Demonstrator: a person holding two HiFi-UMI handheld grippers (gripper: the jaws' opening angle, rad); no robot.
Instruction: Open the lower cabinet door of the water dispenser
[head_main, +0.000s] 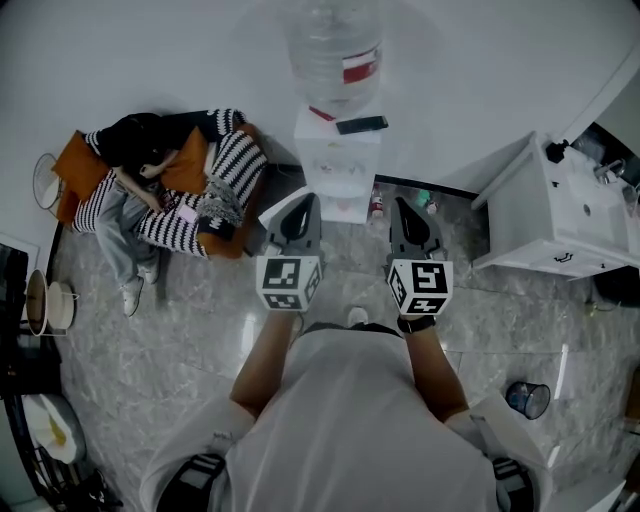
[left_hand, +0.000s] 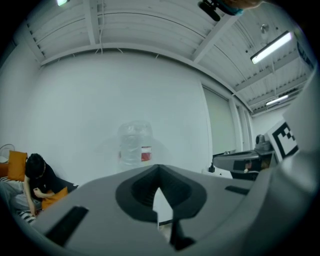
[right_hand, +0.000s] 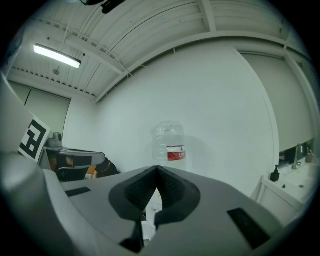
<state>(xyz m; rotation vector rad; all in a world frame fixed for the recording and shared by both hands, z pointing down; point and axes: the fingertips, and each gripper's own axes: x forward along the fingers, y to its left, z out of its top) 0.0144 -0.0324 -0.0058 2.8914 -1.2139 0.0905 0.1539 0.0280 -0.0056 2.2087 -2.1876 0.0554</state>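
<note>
White and boxy, the water dispenser (head_main: 340, 165) stands on the marbled floor (head_main: 200, 330) at its far edge, against the pale wall (head_main: 150, 50). A clear bottle (head_main: 335, 50) with a red label is seated on its top, and a dark flat phone-like object (head_main: 361, 125) lies at the top's right front corner. The lower cabinet door is on the dispenser's front face, which the head view shows only steeply from above. A white panel (head_main: 283, 207) juts out at the dispenser's lower left, partly behind the left gripper (head_main: 304, 200), and I cannot tell whether it is that door. Both grippers are held level and point at the dispenser, short of it and touching nothing. The left gripper's jaws meet at their tips with nothing between them, and the right gripper (head_main: 403, 203) is likewise closed and empty. Near the floor's left edge a person in striped clothing (head_main: 160, 170) sits on an orange seat. A white sink cabinet (head_main: 540, 215) stands at the right edge, and a small bin (head_main: 527, 399) sits nearer the wearer.
</note>
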